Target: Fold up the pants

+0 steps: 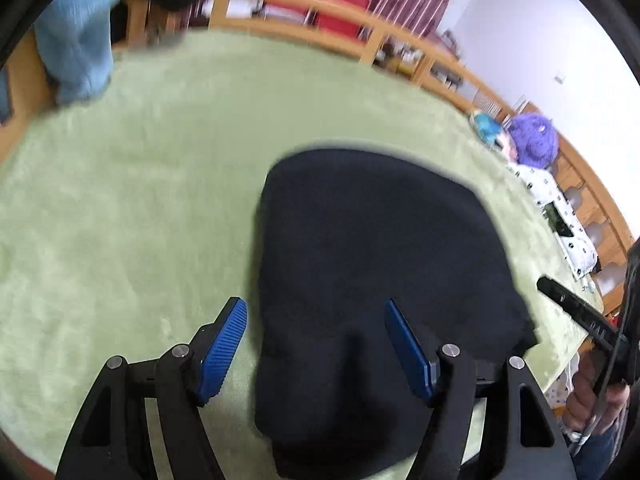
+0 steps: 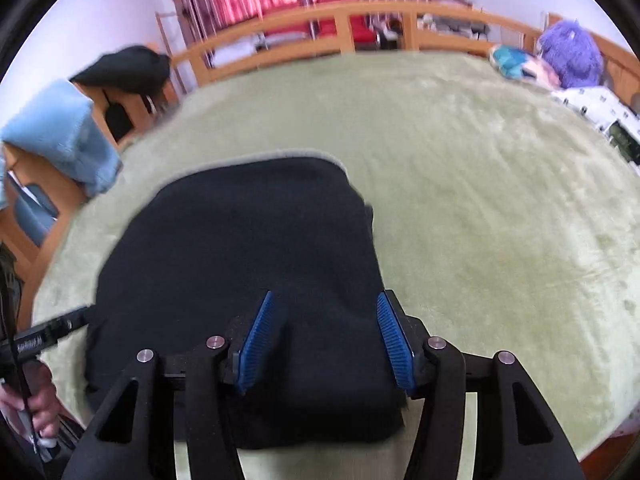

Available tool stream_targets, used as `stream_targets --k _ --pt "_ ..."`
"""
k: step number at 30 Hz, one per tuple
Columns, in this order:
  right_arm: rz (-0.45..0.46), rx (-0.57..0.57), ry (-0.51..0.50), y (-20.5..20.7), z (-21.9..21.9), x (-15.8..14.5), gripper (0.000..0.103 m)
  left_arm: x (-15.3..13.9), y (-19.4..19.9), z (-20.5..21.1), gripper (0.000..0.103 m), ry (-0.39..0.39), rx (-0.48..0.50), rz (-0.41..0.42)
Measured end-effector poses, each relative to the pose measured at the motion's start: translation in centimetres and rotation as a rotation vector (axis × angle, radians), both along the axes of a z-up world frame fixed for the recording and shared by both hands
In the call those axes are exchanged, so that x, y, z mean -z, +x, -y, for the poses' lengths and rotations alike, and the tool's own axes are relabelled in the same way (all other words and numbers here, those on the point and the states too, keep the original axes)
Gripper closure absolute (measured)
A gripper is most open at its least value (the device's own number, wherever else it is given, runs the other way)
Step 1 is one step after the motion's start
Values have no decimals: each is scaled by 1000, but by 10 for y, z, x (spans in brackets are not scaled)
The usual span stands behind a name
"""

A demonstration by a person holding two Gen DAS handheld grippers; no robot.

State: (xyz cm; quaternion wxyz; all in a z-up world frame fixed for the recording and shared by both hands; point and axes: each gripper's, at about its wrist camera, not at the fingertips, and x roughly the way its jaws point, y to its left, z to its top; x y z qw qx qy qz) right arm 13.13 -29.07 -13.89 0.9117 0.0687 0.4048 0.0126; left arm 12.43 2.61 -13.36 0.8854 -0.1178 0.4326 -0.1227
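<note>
We see a bed (image 2: 500, 200) covered edge to edge with a pale green fleecy blanket (image 1: 140, 200), framed by a wooden rail along its far edge. Folded black pants (image 2: 240, 260) lie flat on the blanket near the near edge. At the far right corner we see a purple plush toy (image 2: 572, 54), a teal item (image 2: 510, 60) just beside it, and a white patterned cloth (image 1: 560, 216) along the right edge.
</note>
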Motion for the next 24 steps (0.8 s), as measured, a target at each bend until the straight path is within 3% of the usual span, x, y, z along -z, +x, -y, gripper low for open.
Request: stream_targets --k 2,5,11,13,17,19,20,22,24 --pt "41 4 -29 -19 -5 -17 49 -19 -13 6 32 -5 5 30" --pt "75 13 -21 -43 -12 -40 47 -46 -41 23 32 62 10 92" --pt "107 19 -39 -84 -18 -75 46 -79 -82 39 31 134 27 133" --pt "123 42 -50 -95 -17 -81 43 -88 -91 48 25 174 29 141" --pt "110 53 20 -109 -7 -90 43 -109 -110 53 23 163 11 169" --pt "105 61 7 -115 -7 -91 41 -116 -115 60 20 167 -4 180" --pt "100 63 -1 -117 -7 -92 38 -120 -117 61 20 177 -8 187" --pt "104 64 -27 -122 -11 -94 16 -124 -122 67 17 183 -6 202" --pt "146 58 -60 -129 -13 -98 10 -125 -125 70 17 181 -6 214"
